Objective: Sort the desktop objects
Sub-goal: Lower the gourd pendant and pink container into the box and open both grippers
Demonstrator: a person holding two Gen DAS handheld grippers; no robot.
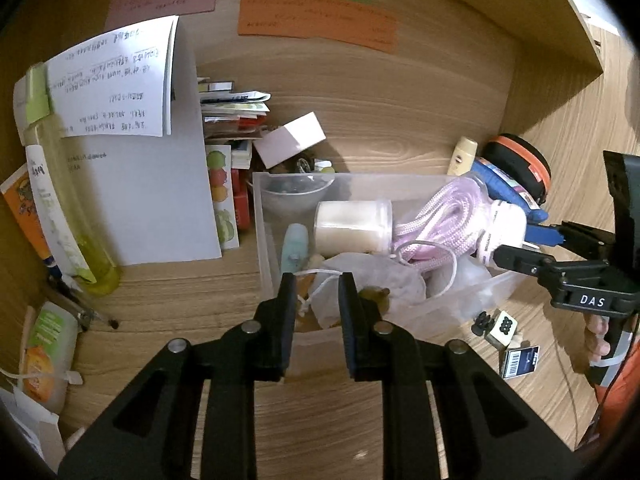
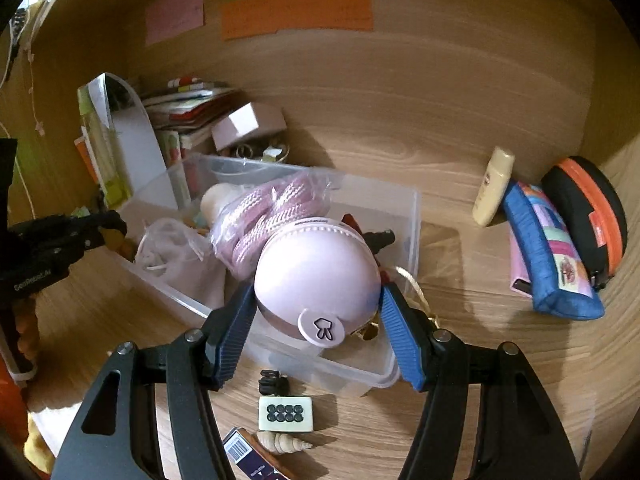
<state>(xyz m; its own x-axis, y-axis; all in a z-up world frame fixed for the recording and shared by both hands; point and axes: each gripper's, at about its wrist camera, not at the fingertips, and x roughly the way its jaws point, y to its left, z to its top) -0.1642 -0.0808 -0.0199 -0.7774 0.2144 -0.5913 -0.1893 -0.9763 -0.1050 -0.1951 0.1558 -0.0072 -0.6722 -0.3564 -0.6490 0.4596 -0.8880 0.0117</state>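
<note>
A wood-grain counter ran back to a wooden wall carrying pink, green and orange paper notes. In the middle stood a clear plastic bin, crowded with a bagged coil of pink cord, a white candle jar, a translucent drawstring pouch and a pale blue tube.

The right gripper had its blue-padded jaws closed on a lilac rounded device, holding it over the near right part of the bin. The left gripper hovered at the bin's near wall with its jaws parted and nothing between them, just in front of the pouch.

Around the bin the counter was busy. To the right lay a cream bottle, a blue patterned pencil pouch and a black case with an orange zip. In front sat a black clip, a mahjong tile, a seashell and a barcoded box. To the left stood a white folder with handwritten sheets, a stack of booklets and a yellow-green spray bottle.
</note>
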